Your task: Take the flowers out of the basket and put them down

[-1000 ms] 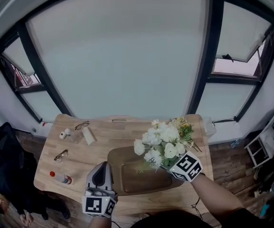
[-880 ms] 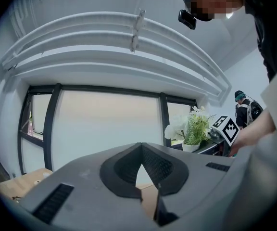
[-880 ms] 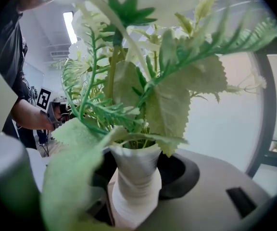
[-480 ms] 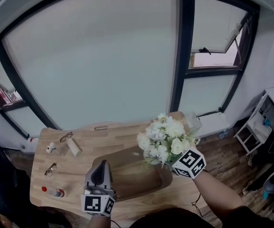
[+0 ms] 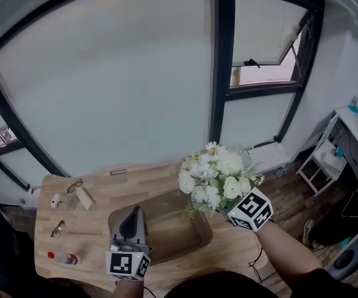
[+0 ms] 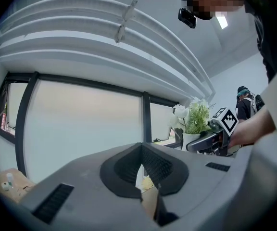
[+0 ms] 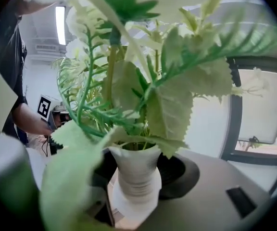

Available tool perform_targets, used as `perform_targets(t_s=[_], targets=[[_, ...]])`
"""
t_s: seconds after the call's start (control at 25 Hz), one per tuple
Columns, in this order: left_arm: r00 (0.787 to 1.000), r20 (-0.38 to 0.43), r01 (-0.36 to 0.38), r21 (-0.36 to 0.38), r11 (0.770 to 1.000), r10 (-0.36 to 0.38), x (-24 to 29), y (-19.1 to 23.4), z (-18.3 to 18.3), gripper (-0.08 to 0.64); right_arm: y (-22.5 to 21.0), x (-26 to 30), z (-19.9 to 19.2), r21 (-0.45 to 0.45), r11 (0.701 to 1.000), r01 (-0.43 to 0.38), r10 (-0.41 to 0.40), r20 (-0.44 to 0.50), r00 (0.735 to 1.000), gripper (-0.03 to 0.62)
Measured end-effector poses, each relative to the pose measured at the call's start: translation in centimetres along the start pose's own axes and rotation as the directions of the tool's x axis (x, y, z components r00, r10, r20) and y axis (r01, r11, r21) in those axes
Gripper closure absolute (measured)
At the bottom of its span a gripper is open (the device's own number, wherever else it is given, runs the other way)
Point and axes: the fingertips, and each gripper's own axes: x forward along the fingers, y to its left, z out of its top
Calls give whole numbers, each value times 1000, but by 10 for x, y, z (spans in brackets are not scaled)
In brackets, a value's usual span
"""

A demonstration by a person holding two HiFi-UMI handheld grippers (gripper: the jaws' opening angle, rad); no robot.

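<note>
One wooden table carries one brown basket, two pairs of glasses (the second pair lies nearer the front edge), one small white bottle, one pale block and one red-capped bottle. There is one vase of white flowers. The grippers number two: left gripper, right gripper.

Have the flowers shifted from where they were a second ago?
Yes. Against the basket, the flowers have moved right: a second ago they overlapped its right half, now they reach well past its right rim.
</note>
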Motion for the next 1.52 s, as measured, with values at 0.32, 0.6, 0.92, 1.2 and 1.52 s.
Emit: perform_targets(t_s=[0.32, 0.6, 0.92, 1.2, 1.52], targets=[[997, 5, 74, -2, 997, -74, 21, -31, -4, 558, -18, -31, -15, 16, 997, 70, -70, -5, 998, 331], [990, -3, 144, 0, 990, -144, 48, -65, -9, 558, -41, -66, -43, 52, 986, 159, -158, -24, 987, 331], [979, -5, 204, -21, 979, -204, 68, -98, -20, 558, -49, -94, -83, 69, 969, 236, -231, -76, 970, 331], [979, -45, 199, -41, 979, -201, 76, -102, -41, 558, -52, -94, -120, 119, 957, 263, -252, -102, 962, 331], [982, -90, 160, -45, 986, -164, 76, -97, -68, 558, -48, -79, -169, 141, 953, 267, -247, -145, 958, 331]])
